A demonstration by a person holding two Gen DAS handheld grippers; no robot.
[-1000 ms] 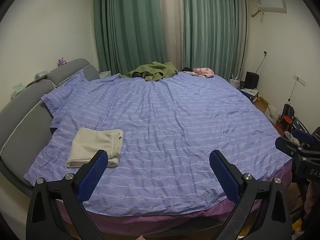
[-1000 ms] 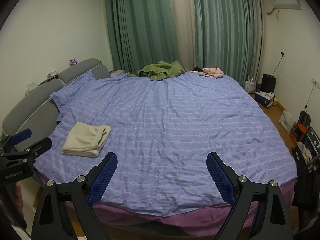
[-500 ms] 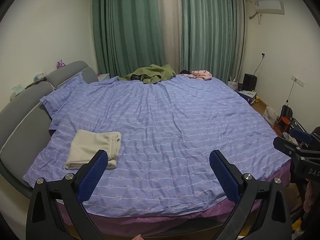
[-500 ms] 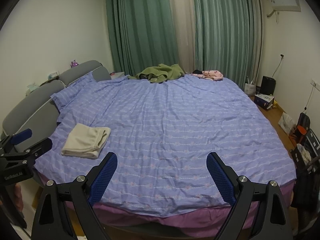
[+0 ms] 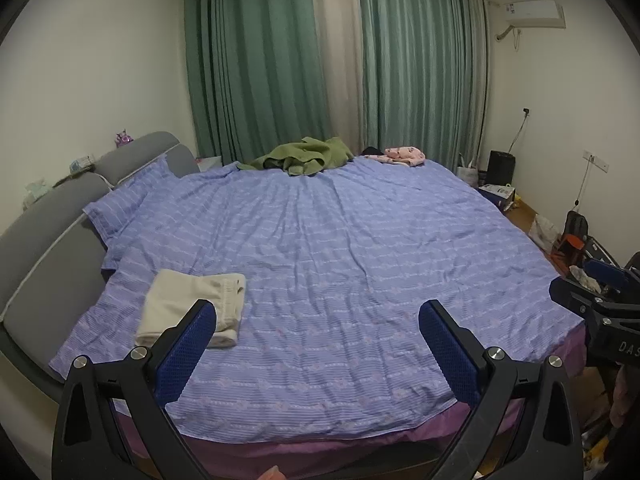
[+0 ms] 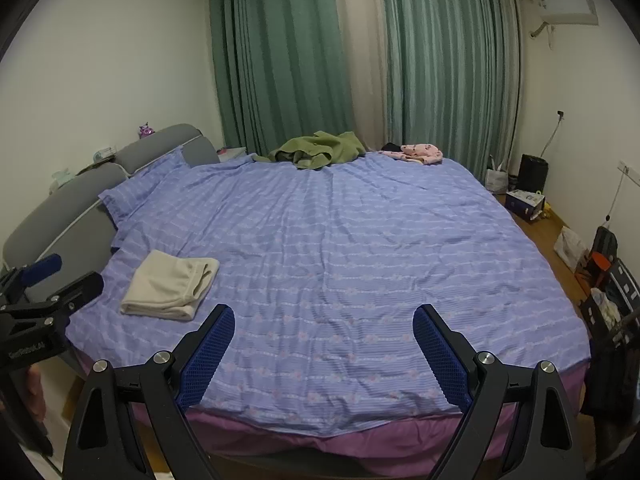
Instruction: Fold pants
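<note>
Both tongs gape empty: left tongs (image 5: 318, 346), right tongs (image 6: 324, 344), held back off the bed (image 6: 360, 248). Cream pants (image 6: 170, 286) lie folded near its edge; fold judged complete.

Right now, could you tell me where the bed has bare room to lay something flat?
The widest free patch is the middle of the purple quilt, bordered by the folded cream pants at left, the green garment and pink garment at the far edge. The right half is bare too. Only the far edge is crowded.
</note>
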